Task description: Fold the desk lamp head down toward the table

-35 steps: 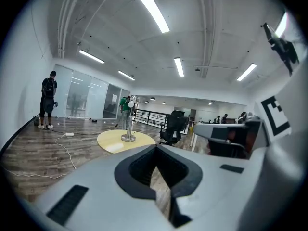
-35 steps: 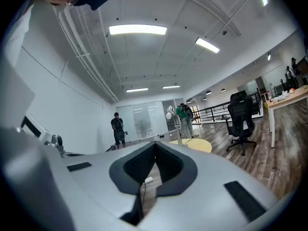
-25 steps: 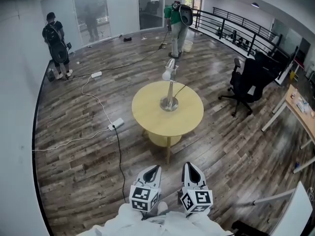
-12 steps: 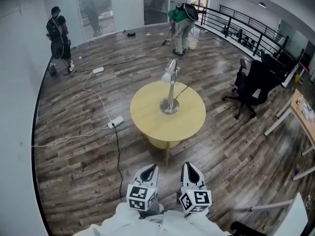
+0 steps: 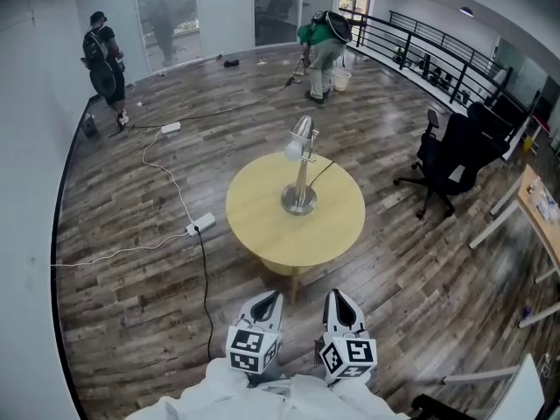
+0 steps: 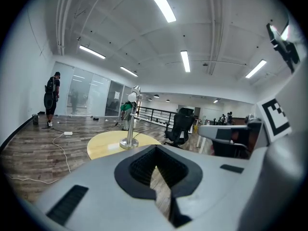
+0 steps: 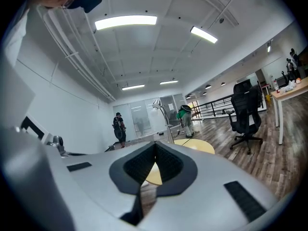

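Observation:
A silver desk lamp (image 5: 299,169) stands upright on a round yellow table (image 5: 262,226), its head (image 5: 300,134) raised on the arm and its round base near the table's middle. Both grippers are at the bottom of the head view, well short of the table. The left gripper (image 5: 269,300) and right gripper (image 5: 338,297) are side by side, both shut and empty. The left gripper view shows its jaws (image 6: 156,152) together, with the lamp (image 6: 130,126) far ahead to the left. In the right gripper view the jaws (image 7: 156,149) also meet, with the lamp (image 7: 163,121) beyond them.
A black office chair (image 5: 455,151) stands right of the table. A power strip (image 5: 201,224) and cables lie on the wood floor at the left. One person (image 5: 103,55) stands far left, another (image 5: 322,38) bends at the back. A desk edge (image 5: 538,199) is far right.
The table and lamp have come nearer and sit lower in the head view. Both grippers stayed shut and side by side.

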